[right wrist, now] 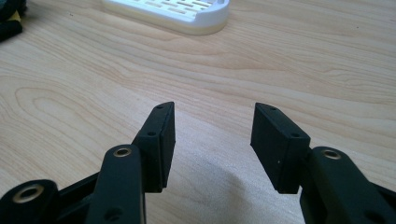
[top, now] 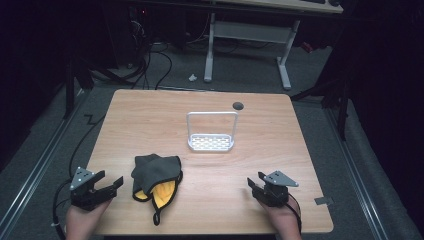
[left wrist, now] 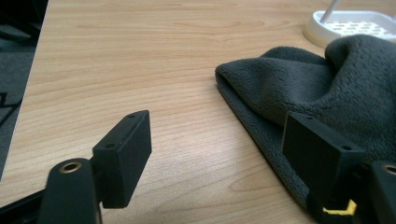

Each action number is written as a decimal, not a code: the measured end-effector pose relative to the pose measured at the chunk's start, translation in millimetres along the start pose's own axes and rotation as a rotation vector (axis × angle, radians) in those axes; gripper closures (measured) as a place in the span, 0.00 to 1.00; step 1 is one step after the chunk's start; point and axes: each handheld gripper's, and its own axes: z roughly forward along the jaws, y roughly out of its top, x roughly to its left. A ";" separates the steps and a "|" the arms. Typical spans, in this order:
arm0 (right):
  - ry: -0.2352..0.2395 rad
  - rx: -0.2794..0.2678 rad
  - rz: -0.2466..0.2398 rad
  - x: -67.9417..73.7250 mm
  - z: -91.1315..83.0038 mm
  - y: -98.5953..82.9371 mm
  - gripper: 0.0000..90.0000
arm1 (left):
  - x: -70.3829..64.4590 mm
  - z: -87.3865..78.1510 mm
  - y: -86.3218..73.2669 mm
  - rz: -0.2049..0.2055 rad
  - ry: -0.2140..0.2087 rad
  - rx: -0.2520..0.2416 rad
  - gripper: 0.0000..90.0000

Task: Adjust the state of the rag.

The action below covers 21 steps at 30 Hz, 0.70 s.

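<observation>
A crumpled dark grey cloth with a yellow inner side lies on the wooden table near its front left. My left gripper rests at the front left edge, open, just left of the cloth. In the left gripper view the grey cloth lies ahead and to the right, reaching behind the right jaw; nothing sits between the jaws of my left gripper. My right gripper sits at the front right, open. In the right gripper view its jaws frame bare wood.
A white slotted tray with a tall wire handle stands at the table's middle; its base shows as the white tray and the white tray in the gripper views. A dark round hole marks the far edge. A desk frame stands beyond.
</observation>
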 end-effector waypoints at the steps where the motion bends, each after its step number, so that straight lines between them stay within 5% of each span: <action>1: 0.001 0.002 -0.001 0.0 -0.3 -0.3 0.56 | -0.5 0.2 0.1 0.002 -0.001 -0.001 0.28; 21: 0.001 -0.006 0.000 -1.1 -2.6 0.6 0.58 | -8.6 2.2 -1.2 0.015 -0.060 -0.017 0.30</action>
